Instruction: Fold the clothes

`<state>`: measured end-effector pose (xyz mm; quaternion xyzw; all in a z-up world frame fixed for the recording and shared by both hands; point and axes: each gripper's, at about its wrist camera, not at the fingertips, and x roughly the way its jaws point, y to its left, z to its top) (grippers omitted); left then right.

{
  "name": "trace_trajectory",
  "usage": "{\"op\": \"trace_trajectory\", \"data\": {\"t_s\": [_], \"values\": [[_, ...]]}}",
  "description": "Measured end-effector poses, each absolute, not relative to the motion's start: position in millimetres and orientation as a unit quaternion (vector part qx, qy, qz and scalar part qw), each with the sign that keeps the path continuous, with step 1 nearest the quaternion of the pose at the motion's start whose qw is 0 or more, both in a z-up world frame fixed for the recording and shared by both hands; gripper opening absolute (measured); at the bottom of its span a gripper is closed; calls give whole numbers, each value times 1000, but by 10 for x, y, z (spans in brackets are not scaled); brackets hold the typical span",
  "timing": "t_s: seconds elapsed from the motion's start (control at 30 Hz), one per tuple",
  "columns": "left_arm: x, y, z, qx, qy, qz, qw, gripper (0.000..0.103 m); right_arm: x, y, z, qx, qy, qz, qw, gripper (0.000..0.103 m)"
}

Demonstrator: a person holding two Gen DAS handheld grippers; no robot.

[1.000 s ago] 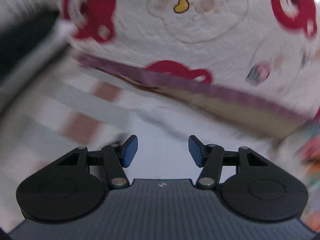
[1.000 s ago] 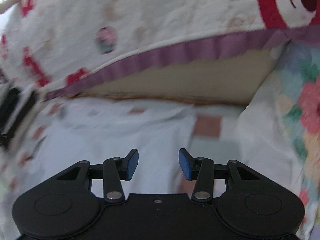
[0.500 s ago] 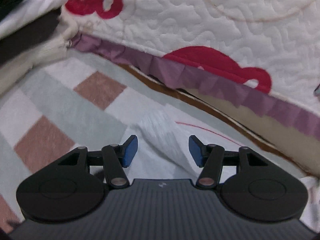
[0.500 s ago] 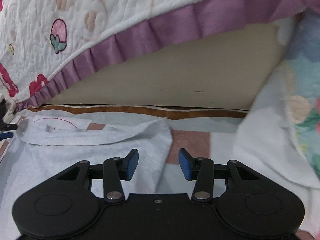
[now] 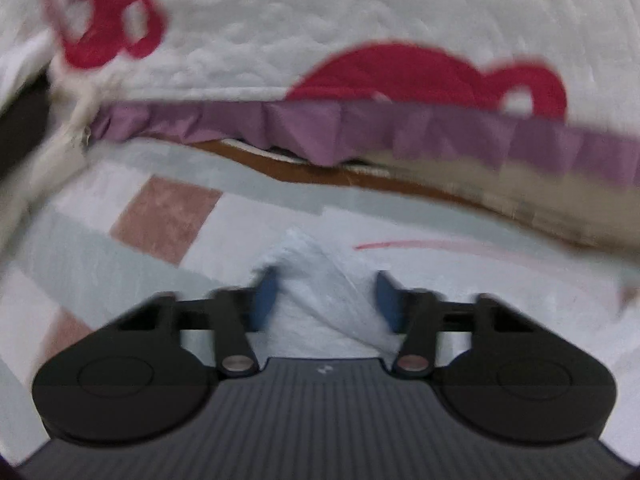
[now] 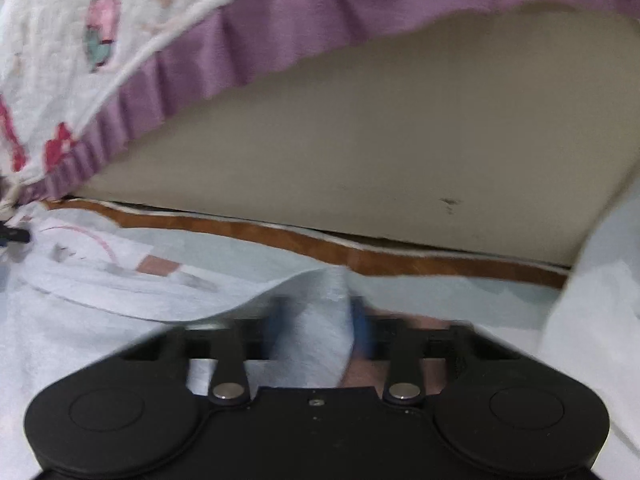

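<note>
A pale blue-white garment (image 5: 320,280) lies on a checked bed sheet (image 5: 164,216). In the left wrist view, a raised corner of it sits between the blue pads of my left gripper (image 5: 326,300), whose jaws stand open around the fabric. In the right wrist view, the same garment (image 6: 316,320) has a bunched shoulder corner between the pads of my right gripper (image 6: 318,328), whose jaws are narrowed onto it, though blur hides how tight. The garment's neckline with a thin red line (image 6: 80,240) lies to the left.
A white quilt with red bear prints and purple frill (image 5: 360,128) hangs over a beige mattress side (image 6: 360,160) right ahead. Dark and cream clothes (image 5: 24,128) are stacked at the left. A white floral cover (image 6: 600,280) lies at the right.
Both grippers have moved forward and down onto the garment's corners. The right jaws have narrowed around the fabric. The left jaws stay wide with the fabric corner now between them.
</note>
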<state>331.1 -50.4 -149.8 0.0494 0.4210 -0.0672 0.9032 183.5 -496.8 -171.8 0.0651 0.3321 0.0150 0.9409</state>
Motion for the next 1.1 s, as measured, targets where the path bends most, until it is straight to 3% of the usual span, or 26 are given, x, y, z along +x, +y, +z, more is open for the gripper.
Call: {"op": "trace_trajectory", "data": {"t_s": [0.03, 0.3, 0.37, 0.4, 0.43, 0.47, 0.57, 0.63, 0.77, 0.97, 1.1], "values": [[3333, -505, -1453, 61, 421, -71, 902, 0, 1832, -4976, -1693, 67, 324, 20, 943, 4], [3250, -331, -1171, 5, 345, -46, 937, 1, 1785, -5189, -1508, 117, 290, 6, 950, 3], [3129, -418, -1158, 16, 339, -56, 939, 13, 1893, -5194, -1581, 116, 311, -33, 943, 5], [3069, -462, -1152, 22, 336, -61, 940, 20, 1924, -5216, -1600, 116, 317, -69, 939, 11], [3009, -506, -1146, 27, 333, -66, 940, 41, 1945, -5246, -1611, 117, 320, -112, 934, 18], [2948, -550, -1139, 33, 330, -70, 941, 57, 1935, -5311, -1609, 140, 323, -135, 926, 18], [2767, -681, -1120, 50, 320, -85, 942, 59, 1750, -5523, -1537, 242, 330, -117, 905, 22], [2647, -768, -1108, 62, 313, -95, 943, 59, 1567, -5565, -1456, 261, 354, -86, 894, 37], [2225, -1070, -1072, 90, 323, -161, 928, 59, 892, -5598, -1280, 264, 432, -33, 862, 40], [1186, -1770, -969, 115, 409, -302, 854, 59, -586, -5800, -1213, 305, 559, -50, 769, 43], [394, -2247, -777, 160, 416, -364, 818, 59, -1265, -5766, -1279, 404, 563, -57, 719, 48]]}}
